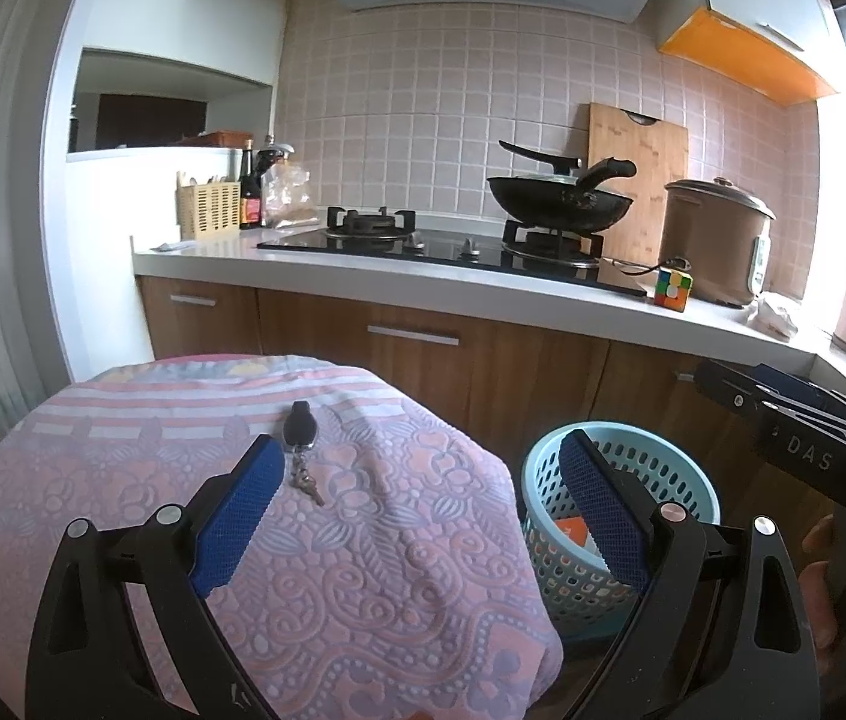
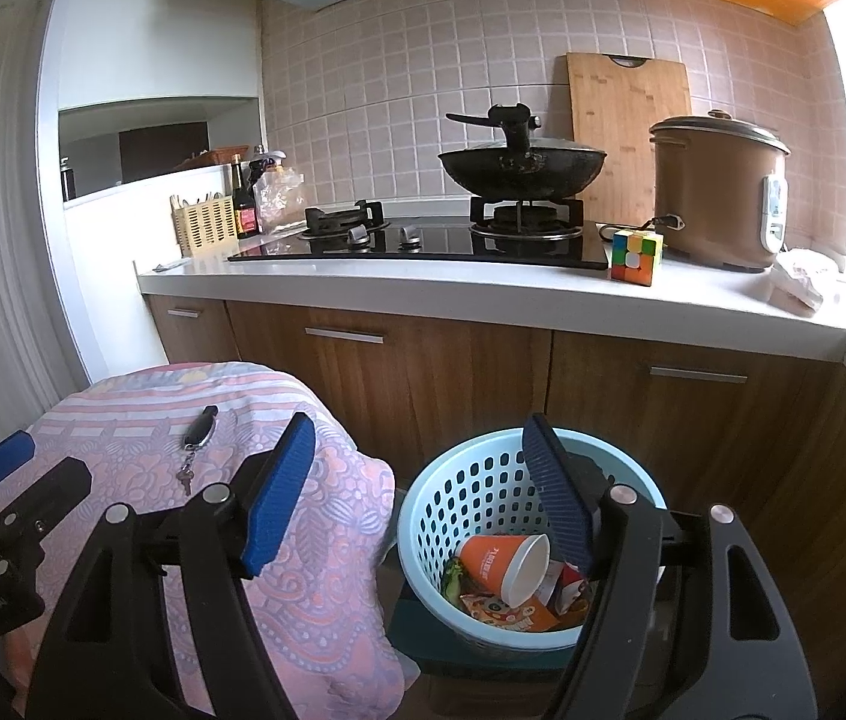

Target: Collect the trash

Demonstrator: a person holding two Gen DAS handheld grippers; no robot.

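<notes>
Trash already lies in the basket (image 2: 534, 462): an orange cup (image 2: 504, 564) on its side over wrappers (image 2: 507, 609), beside the cloth-covered table (image 1: 243, 540). On the table only keys (image 1: 300, 441) show, and those are no trash; the likeliest error is to take them for it. Crumpled wrap (image 2: 804, 282) on the counter near the cooker (image 2: 720, 192) may be the next piece, though that is a guess.

Both jaws stand wide apart and hold nothing: left gripper (image 1: 423, 516) over the table's right edge, right gripper (image 2: 423, 501) over the gap between table and basket.

The basket is light and stands on a small dark stand (image 2: 423, 630); a knock on its rim could tip it. The two grippers are close together and could collide. Open room lies above the basket and toward the counter.
</notes>
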